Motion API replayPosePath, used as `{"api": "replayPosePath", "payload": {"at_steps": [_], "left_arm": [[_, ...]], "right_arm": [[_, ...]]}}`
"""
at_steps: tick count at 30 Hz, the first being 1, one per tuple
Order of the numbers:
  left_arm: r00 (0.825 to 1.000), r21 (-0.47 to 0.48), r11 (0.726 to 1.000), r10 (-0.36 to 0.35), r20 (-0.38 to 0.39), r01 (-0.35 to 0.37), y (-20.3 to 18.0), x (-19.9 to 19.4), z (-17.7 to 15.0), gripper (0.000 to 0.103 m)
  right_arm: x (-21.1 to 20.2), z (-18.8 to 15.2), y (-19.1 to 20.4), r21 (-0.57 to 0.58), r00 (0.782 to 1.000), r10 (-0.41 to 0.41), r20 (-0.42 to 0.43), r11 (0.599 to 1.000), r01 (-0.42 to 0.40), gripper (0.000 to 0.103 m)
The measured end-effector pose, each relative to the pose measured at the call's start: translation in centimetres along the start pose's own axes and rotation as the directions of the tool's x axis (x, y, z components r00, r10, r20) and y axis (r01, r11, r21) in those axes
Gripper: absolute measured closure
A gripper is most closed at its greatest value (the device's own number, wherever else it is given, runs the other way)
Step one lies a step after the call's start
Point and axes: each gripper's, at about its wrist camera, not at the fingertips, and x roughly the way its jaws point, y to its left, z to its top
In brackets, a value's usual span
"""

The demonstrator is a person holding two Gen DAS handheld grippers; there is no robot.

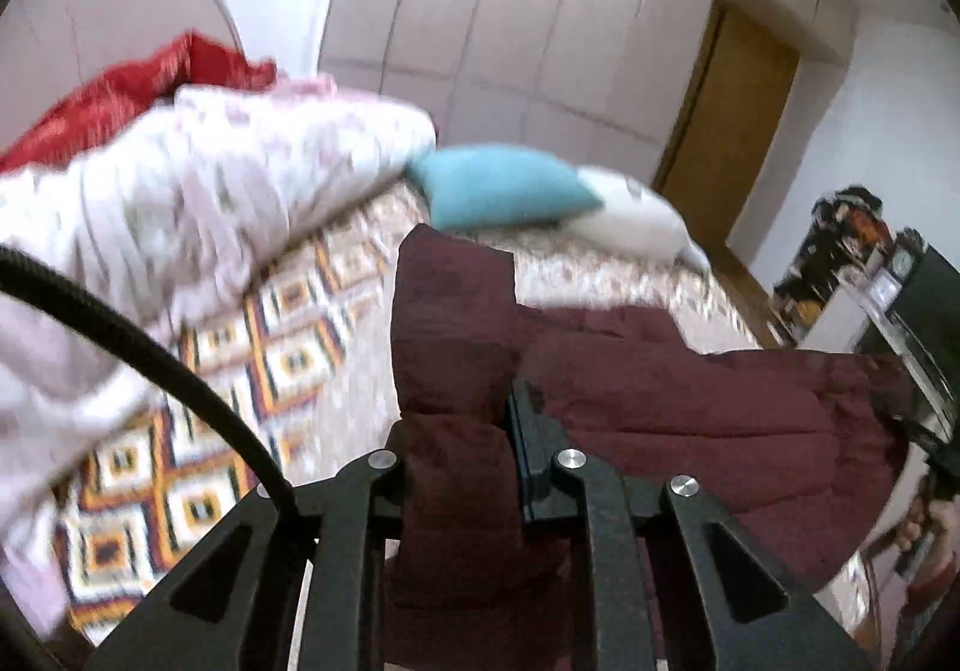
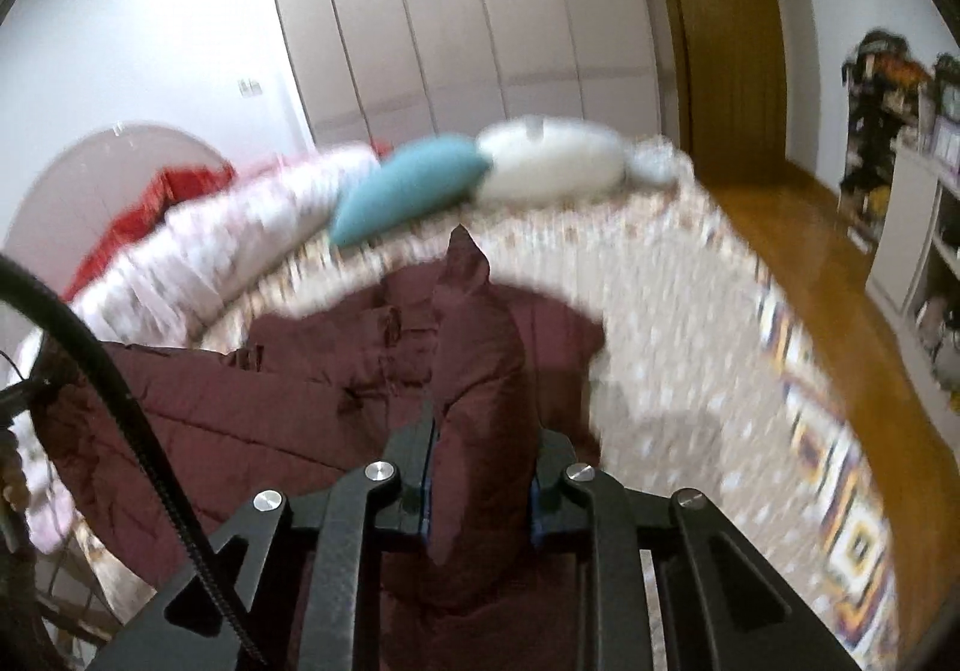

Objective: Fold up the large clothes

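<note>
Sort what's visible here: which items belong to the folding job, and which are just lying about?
In the job:
maroon padded coat
left tongs, shut on the coat
right tongs, shut on the coat

Lying about:
teal pillow
white pillow
floral duvet
red blanket
patterned bedspread

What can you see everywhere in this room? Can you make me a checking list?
Surface: bed with patterned beige bedspread.
Job's things: puffy maroon quilted coat, partly lifted off the bed.
Clutter: teal cushion, white pillow, floral pink duvet, red blanket.
Grippers: left gripper and right gripper, both shut on coat fabric.
Cables: black sleeved cable at each gripper.
Surroundings: white wardrobe doors, wooden door, white cluttered shelf.
</note>
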Motion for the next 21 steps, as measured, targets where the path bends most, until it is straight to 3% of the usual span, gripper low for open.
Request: {"api": "replayPosePath", "payload": {"at_steps": [6,10,14,21], "left_arm": [[0.995,-0.017,0.996,0.085,0.045,-0.084,-3.0,4.0,10.9,0.085],[0.985,0.036,0.985,0.165,0.053,-0.167,-5.5,9.5,14.4,0.085],[0.972,0.077,0.969,0.234,-0.002,-0.234,-6.6,18.0,14.6,0.085],[0.932,0.119,0.936,0.345,-0.114,-0.332,-4.6,31.8,9.7,0.084]], "right_arm": [[-0.7,10.4,-0.2,0.02,0.993,-0.038,0.114,0.999,0.035,0.08],[3.0,13.9,-1.0,0.041,0.989,-0.094,0.118,0.995,0.09,0.08],[10.6,14.2,-2.8,0.075,0.989,-0.144,0.044,0.987,0.14,0.08],[25.0,9.7,-5.7,0.111,0.979,-0.173,-0.107,0.977,0.185,0.08]]}}
